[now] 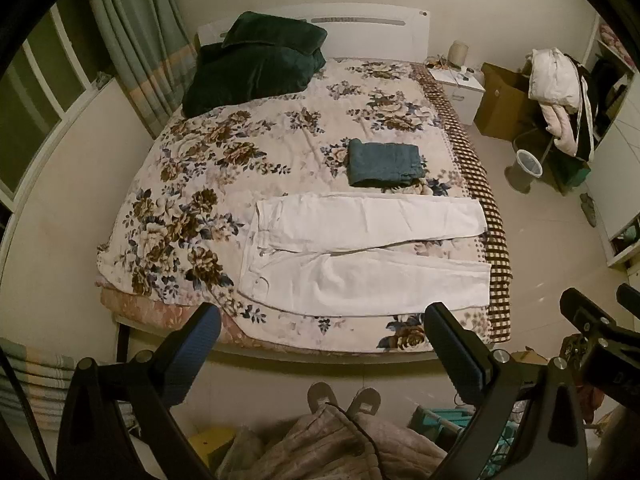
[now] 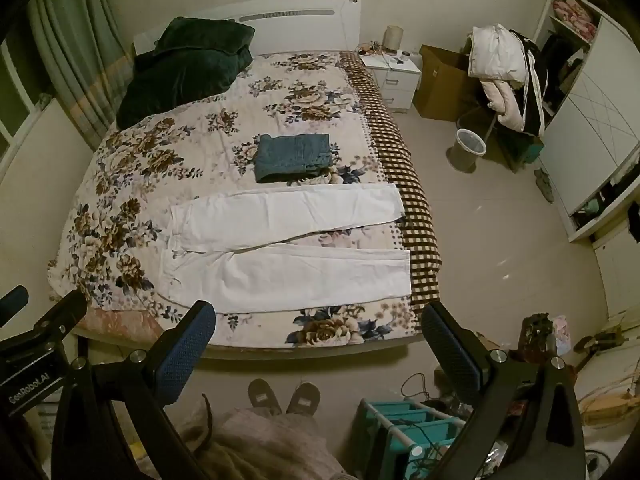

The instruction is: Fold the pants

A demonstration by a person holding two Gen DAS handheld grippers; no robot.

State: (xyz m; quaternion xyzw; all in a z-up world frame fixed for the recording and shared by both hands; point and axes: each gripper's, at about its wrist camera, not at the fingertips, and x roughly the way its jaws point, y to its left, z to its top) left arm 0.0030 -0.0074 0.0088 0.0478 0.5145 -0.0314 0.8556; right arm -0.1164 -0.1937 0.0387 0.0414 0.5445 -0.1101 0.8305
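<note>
White pants [image 1: 360, 256] lie flat and unfolded across the near part of the bed [image 1: 200, 184], waist at the left, both legs running right; they also show in the right wrist view [image 2: 288, 244]. A folded blue pair [image 1: 384, 164] sits just beyond them, also seen from the right wrist [image 2: 294, 156]. My left gripper [image 1: 322, 320] is open and empty, held above the bed's near edge, short of the pants. My right gripper [image 2: 318, 318] is open and empty at the same height, to the right of the left one.
Dark green pillows [image 1: 256, 60] lie at the bed's head. A nightstand [image 2: 394, 76], a cardboard box [image 2: 440, 80], a waste bin [image 2: 468, 148] and a chair piled with clothes [image 2: 504, 72] stand right of the bed. A teal rack [image 2: 404, 428] is by my feet.
</note>
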